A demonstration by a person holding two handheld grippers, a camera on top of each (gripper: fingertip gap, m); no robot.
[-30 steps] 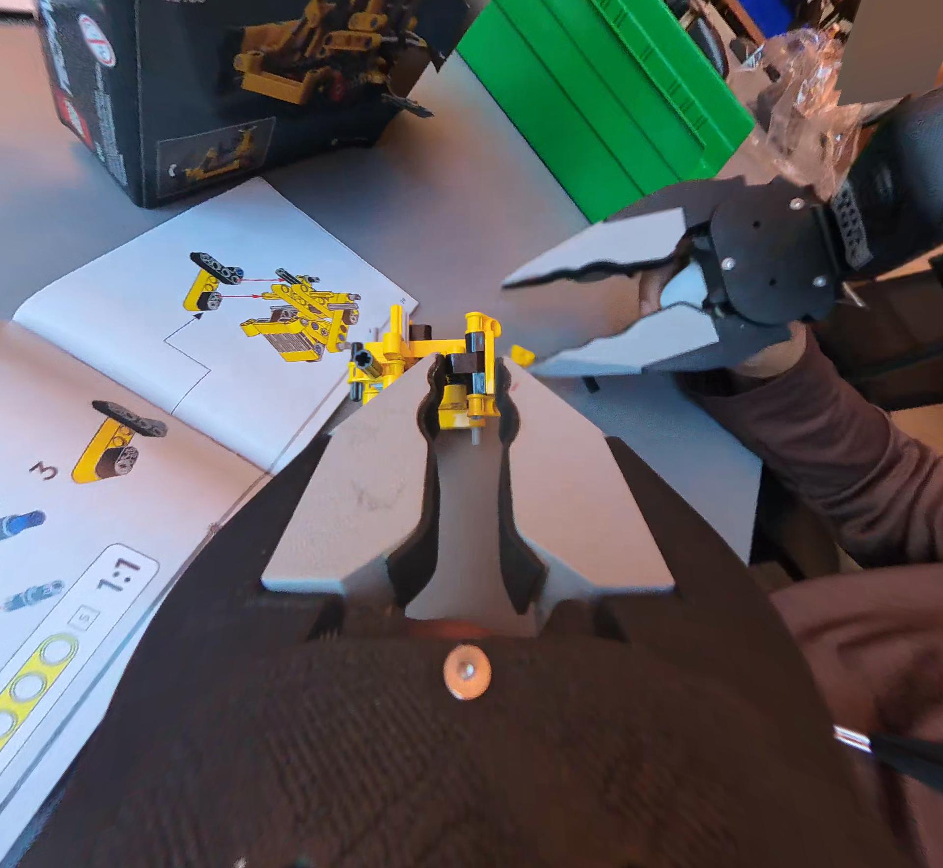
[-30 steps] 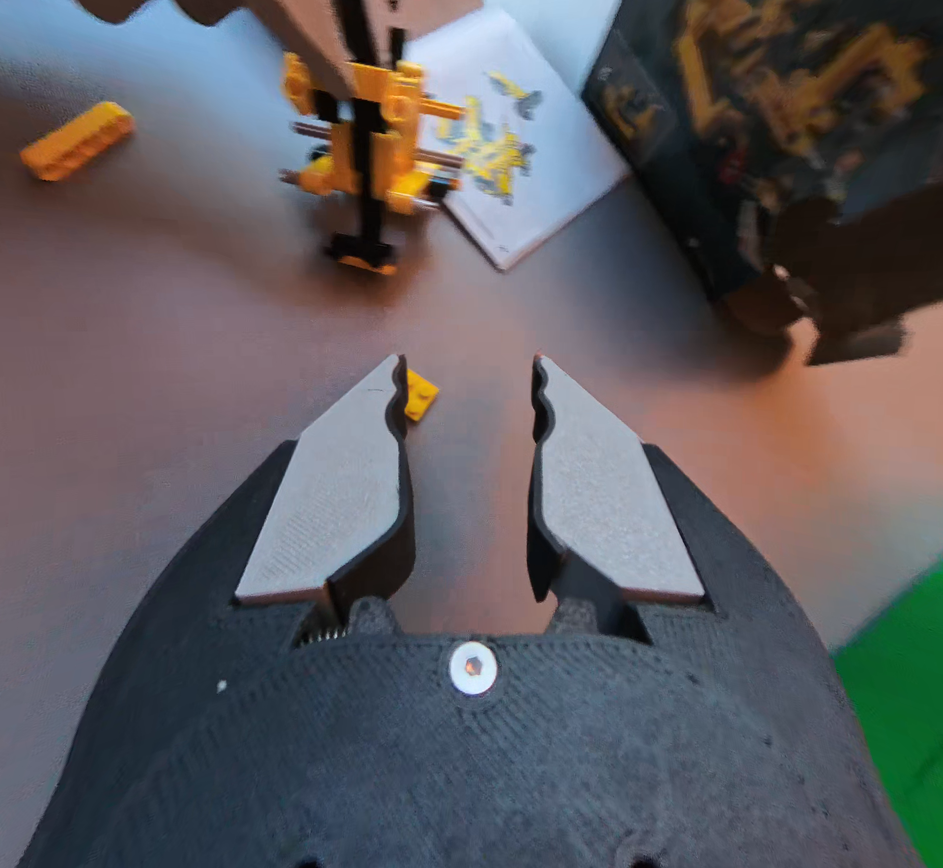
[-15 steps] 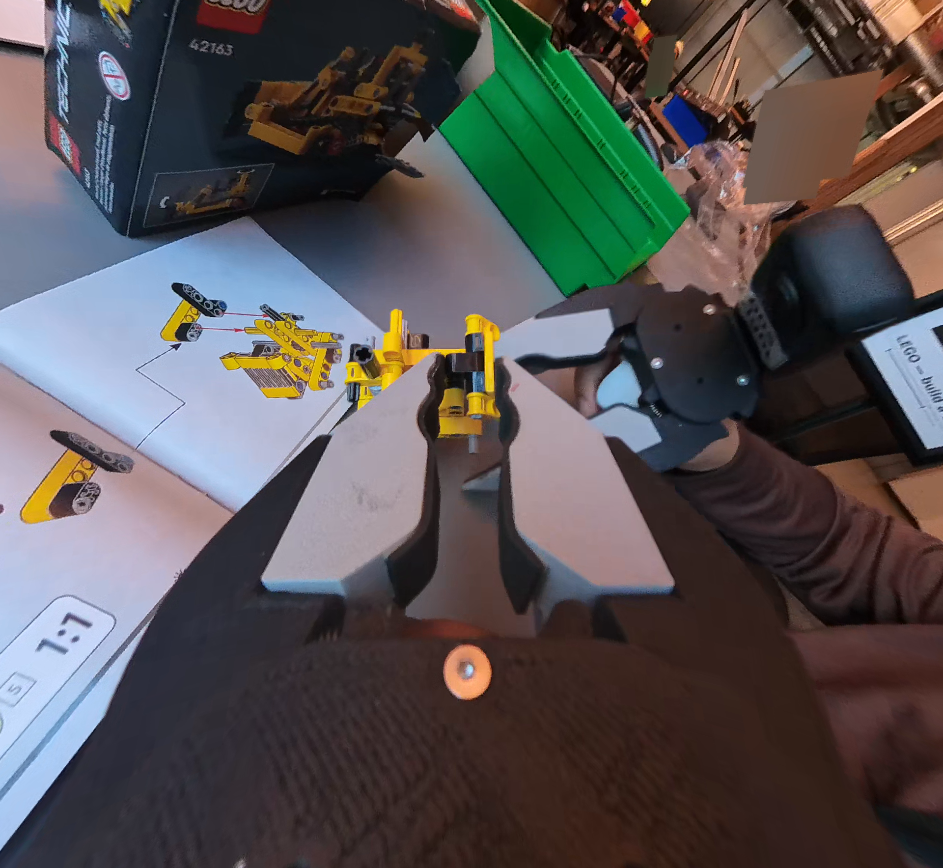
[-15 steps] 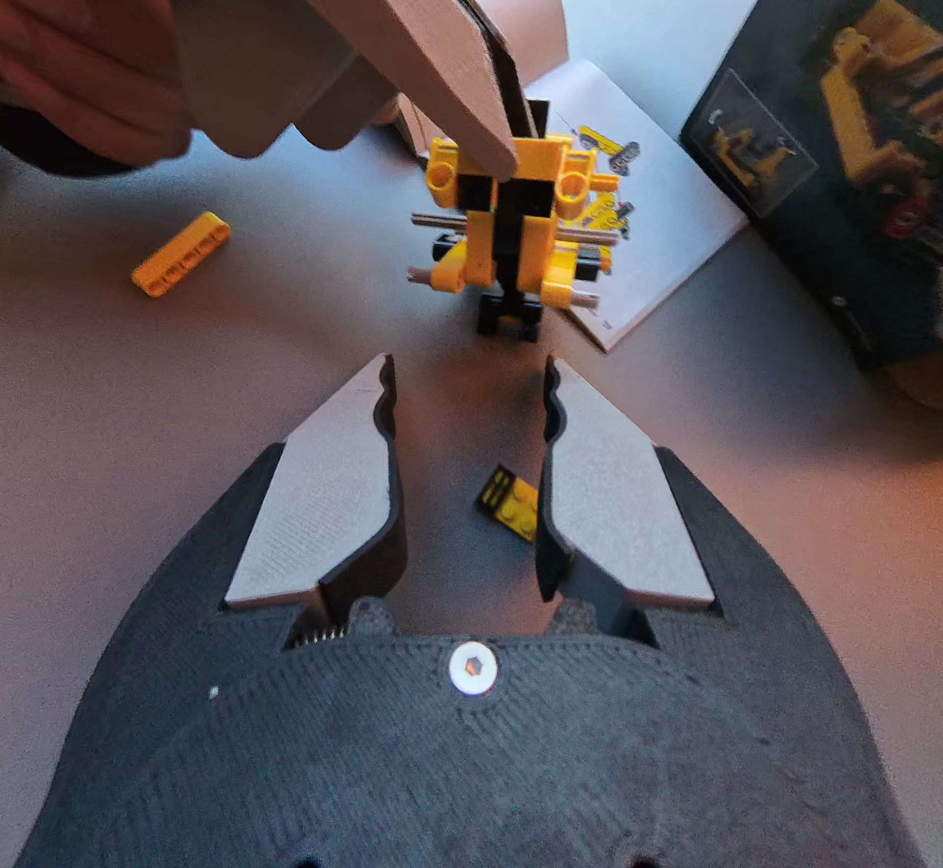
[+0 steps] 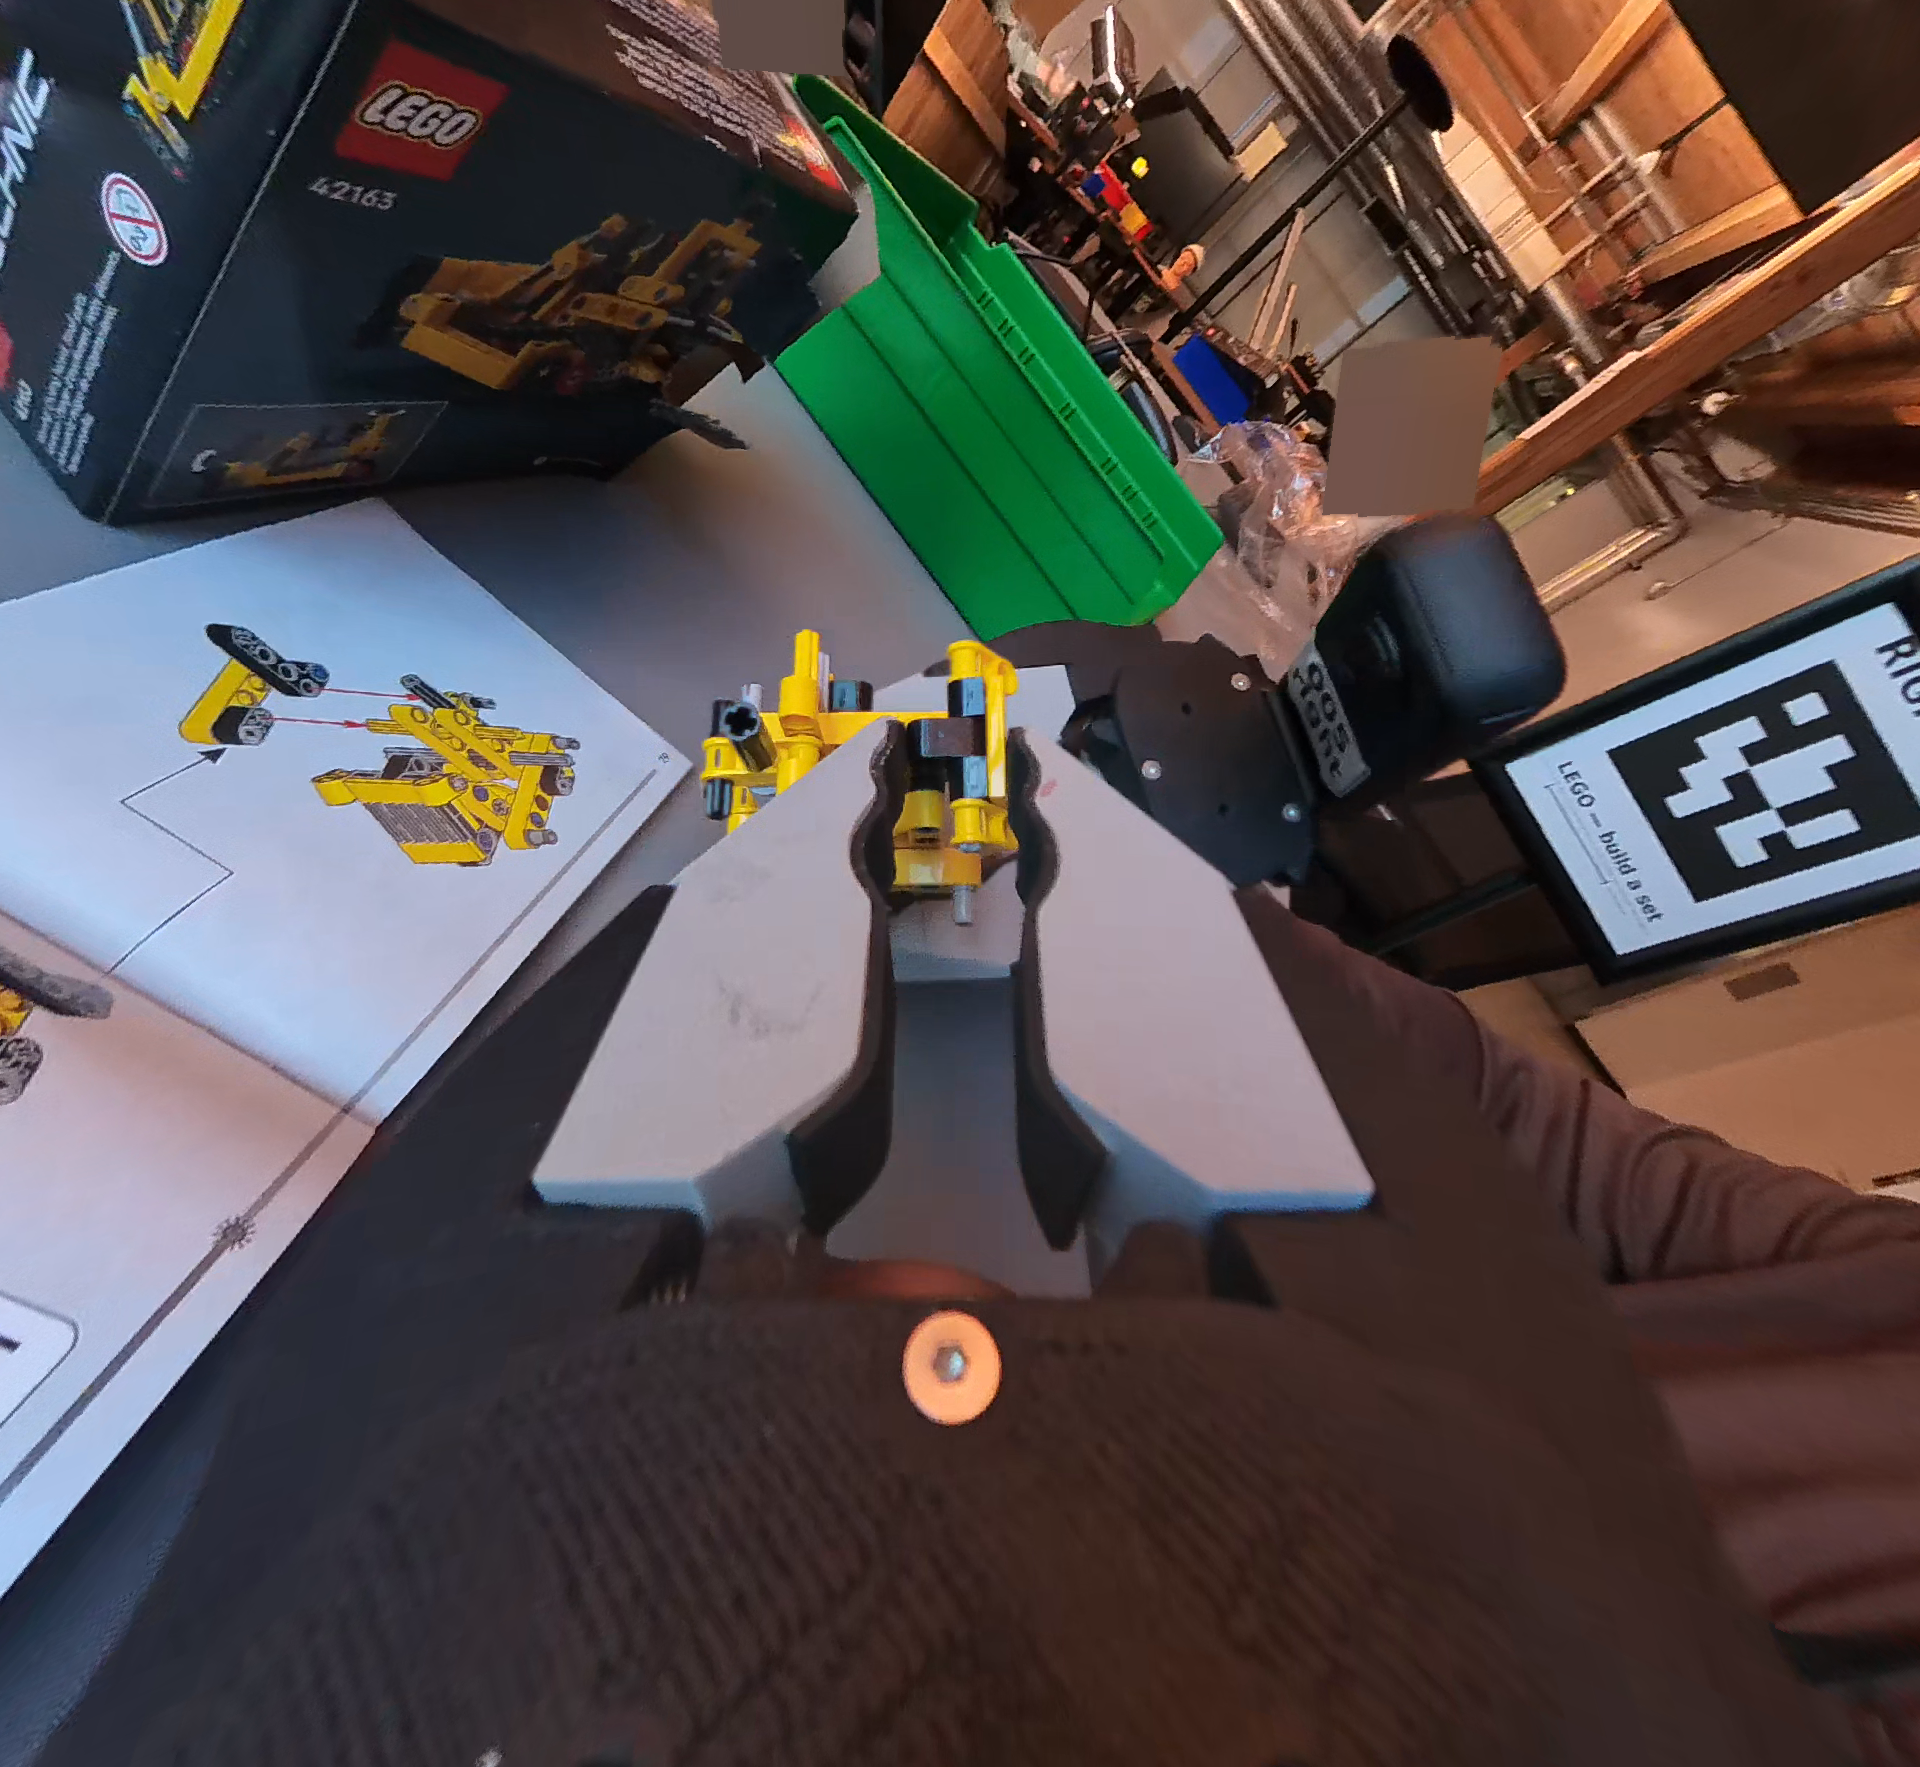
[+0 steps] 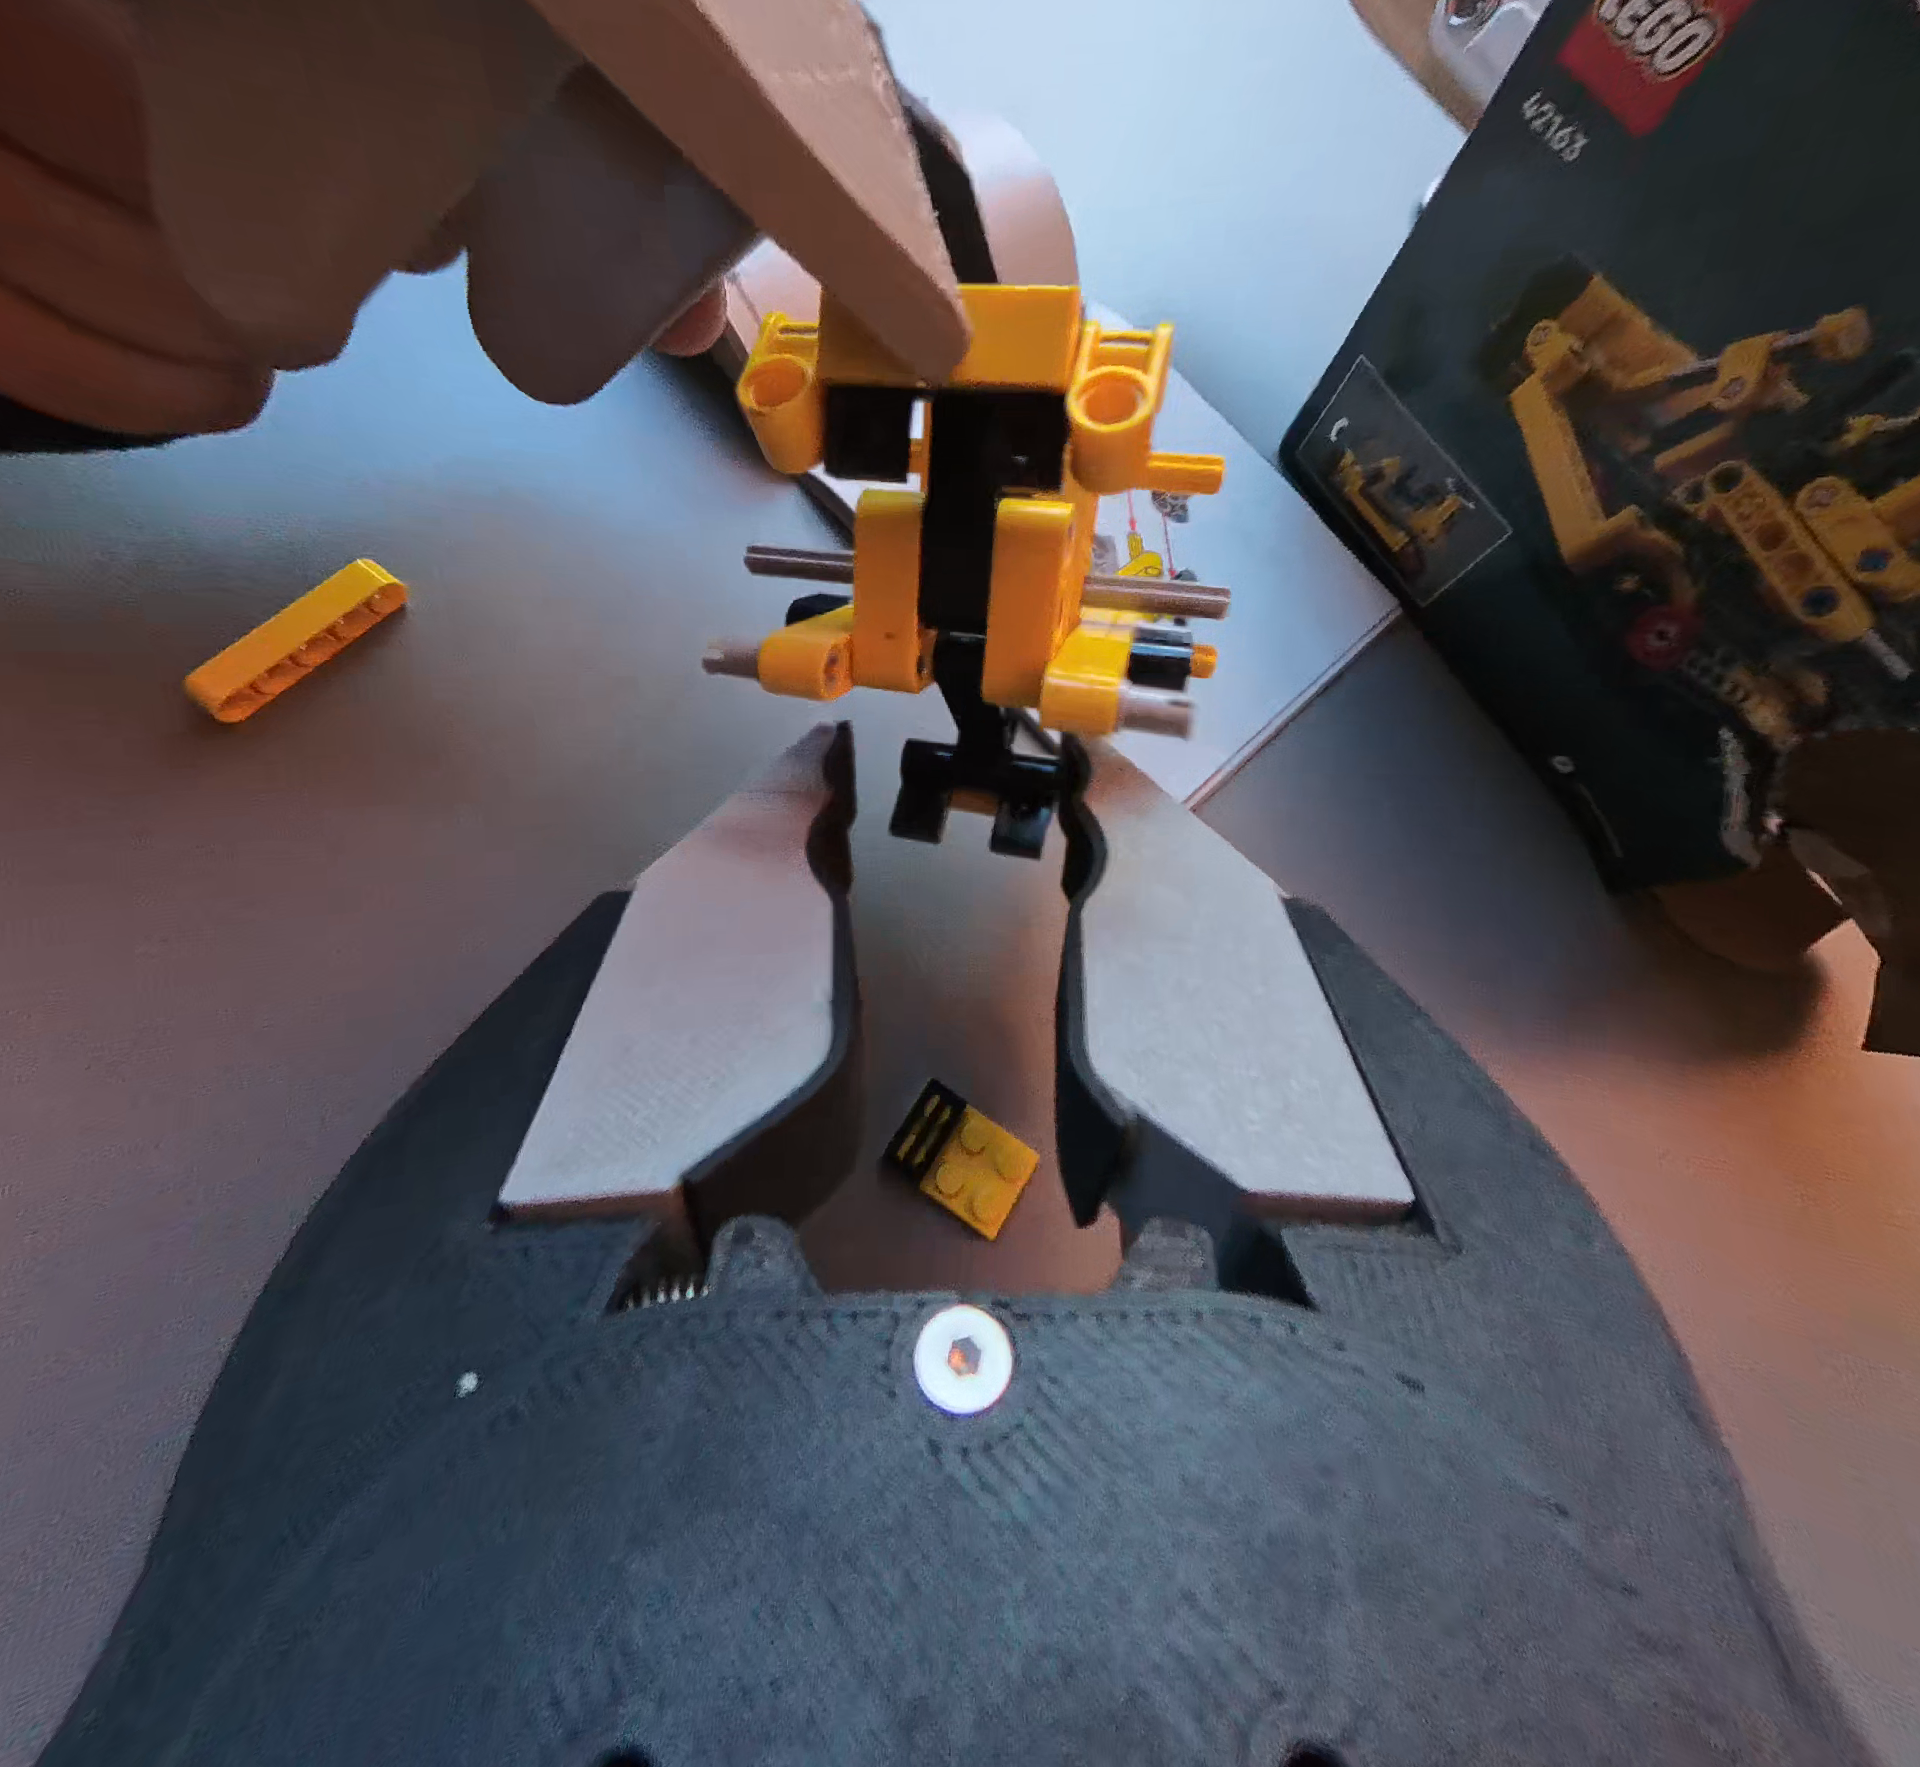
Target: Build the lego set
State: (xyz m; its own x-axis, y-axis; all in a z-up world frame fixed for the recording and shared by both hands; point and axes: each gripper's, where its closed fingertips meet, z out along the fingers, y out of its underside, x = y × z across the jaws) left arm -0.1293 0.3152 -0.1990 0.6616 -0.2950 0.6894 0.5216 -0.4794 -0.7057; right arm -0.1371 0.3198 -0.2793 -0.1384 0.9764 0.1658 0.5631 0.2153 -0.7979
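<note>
The left claw (image 5: 951, 818) is clenched on the half-built yellow and black plastic brick model (image 6: 982, 522), holding it lifted off the grey counter (image 6: 416, 886), probably so its underside faces the other tool. The right claw (image 6: 956, 813) is released, its jaws parted just below the model's black hanging bracket (image 6: 971, 798), apparently lining up to grip or press there. Directly under the right claw's gap lies a small yellow studded plate with a black grille (image 6: 961, 1156); off to its left, well apart, rests a loose yellow holed beam (image 6: 296, 642). That side is open room. To its right the dark cardboard set box (image 6: 1662, 429) and open white instruction booklet (image 5: 343, 761) crowd in.
</note>
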